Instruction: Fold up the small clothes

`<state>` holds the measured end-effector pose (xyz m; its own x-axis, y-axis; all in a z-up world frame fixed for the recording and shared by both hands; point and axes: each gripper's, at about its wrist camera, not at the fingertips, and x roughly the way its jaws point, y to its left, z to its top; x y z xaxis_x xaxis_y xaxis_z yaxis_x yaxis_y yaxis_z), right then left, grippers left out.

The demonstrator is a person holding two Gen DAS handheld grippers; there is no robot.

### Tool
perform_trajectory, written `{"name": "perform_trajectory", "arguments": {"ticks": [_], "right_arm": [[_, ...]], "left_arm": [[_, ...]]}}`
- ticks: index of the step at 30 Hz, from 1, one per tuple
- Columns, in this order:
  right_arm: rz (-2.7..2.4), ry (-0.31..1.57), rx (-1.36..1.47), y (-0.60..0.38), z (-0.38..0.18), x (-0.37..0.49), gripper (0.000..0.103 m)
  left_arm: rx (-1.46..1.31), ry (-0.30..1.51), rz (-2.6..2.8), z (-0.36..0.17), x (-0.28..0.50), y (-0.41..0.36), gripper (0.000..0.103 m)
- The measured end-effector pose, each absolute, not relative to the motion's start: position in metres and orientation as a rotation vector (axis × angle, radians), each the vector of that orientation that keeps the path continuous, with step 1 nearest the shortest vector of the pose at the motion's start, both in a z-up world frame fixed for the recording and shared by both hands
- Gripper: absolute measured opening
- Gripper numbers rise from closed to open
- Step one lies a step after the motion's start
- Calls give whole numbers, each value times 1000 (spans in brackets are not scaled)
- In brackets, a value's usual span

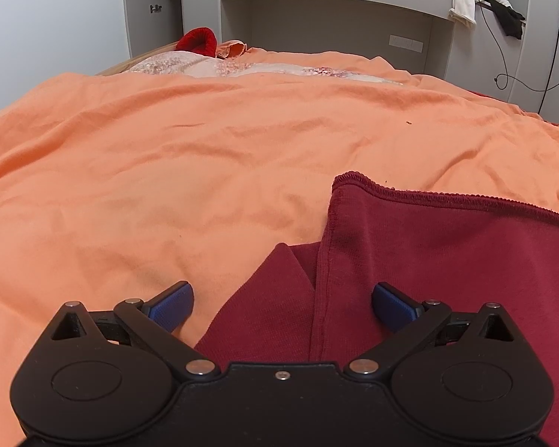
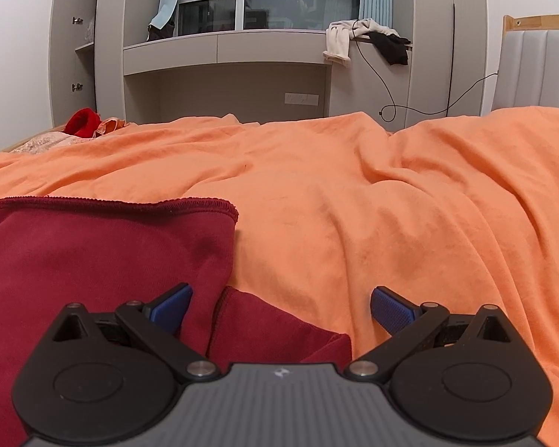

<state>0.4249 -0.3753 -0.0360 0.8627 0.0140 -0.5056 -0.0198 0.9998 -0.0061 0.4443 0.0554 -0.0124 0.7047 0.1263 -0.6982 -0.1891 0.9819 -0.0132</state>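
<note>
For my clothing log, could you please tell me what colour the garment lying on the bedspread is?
Dark red, a maroon garment on the orange bedspread; clearest in the left wrist view.

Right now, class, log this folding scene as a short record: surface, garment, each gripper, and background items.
surface: orange blanket spread over a bed
garment: dark red garment lying on the blanket, a sleeve sticking out at the near side
left gripper: open, over the garment's left edge
right gripper: open, over the right sleeve
background: red item at far edge; clothes on the ledge
</note>
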Motion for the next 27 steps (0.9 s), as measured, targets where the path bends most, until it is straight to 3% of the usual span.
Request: {"name": "perform_trajectory", "arguments": {"ticks": [13, 27], "right_arm": [[90, 493, 163, -404, -29, 416, 103], [13, 411, 105, -396, 14, 354, 103]], "left_arm": [[-15, 649, 250, 17, 418, 34, 102], [-105, 507, 146, 54, 334, 1, 102]]}}
